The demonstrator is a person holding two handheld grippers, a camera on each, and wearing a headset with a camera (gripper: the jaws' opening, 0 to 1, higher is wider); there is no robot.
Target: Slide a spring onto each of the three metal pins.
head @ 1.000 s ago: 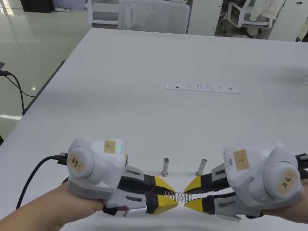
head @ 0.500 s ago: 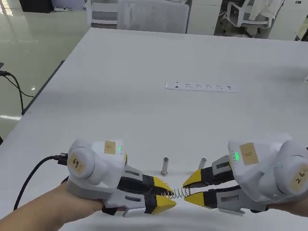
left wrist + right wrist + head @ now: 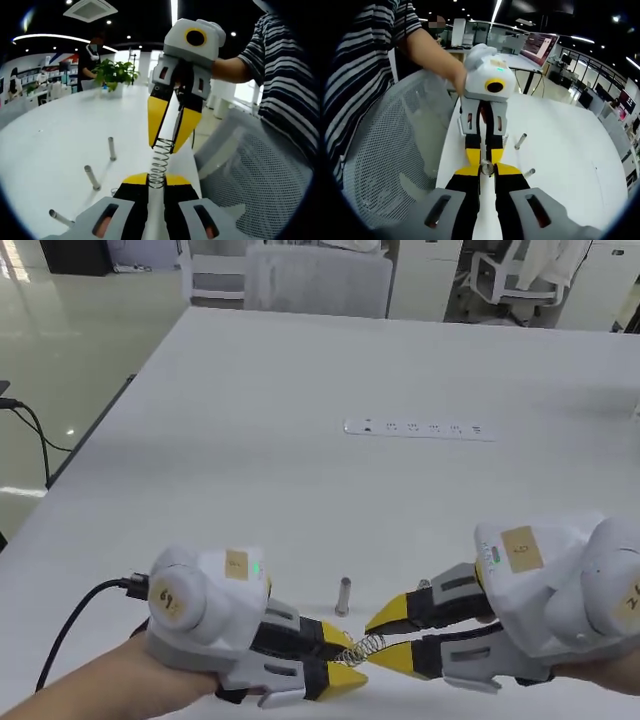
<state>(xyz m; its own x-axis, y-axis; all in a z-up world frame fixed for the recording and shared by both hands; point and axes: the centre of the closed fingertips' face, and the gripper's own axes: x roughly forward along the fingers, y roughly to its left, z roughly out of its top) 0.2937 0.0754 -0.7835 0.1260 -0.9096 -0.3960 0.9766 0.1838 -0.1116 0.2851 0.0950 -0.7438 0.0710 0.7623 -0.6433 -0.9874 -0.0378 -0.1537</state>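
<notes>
Currently the work is at the hand-over of a spring, with nothing threaded yet: in the left gripper view all three pins stand bare on the white bench. The spring is held in the air just above the bench's near edge, stretched between the two tools. The left gripper has its jaws pressed together on one end of the coil. The right gripper faces it tip to tip, its jaws narrowed around the other end. Whether they are truly pinching the wire or only bracketing it cannot be told, since a slim gap shows between them in the head view. One pin stands just beyond the spring in the head view, and the others are close by, so the carry looks short. The next move, as I judge it, calls for one gripper to let go so the coil hangs from a single grip by its end. The open bore then needs turning downward, centring over a pin's top and lowering straight. A soft coil held at one end may sag or swing, so the approach probably wants to be slow.
</notes>
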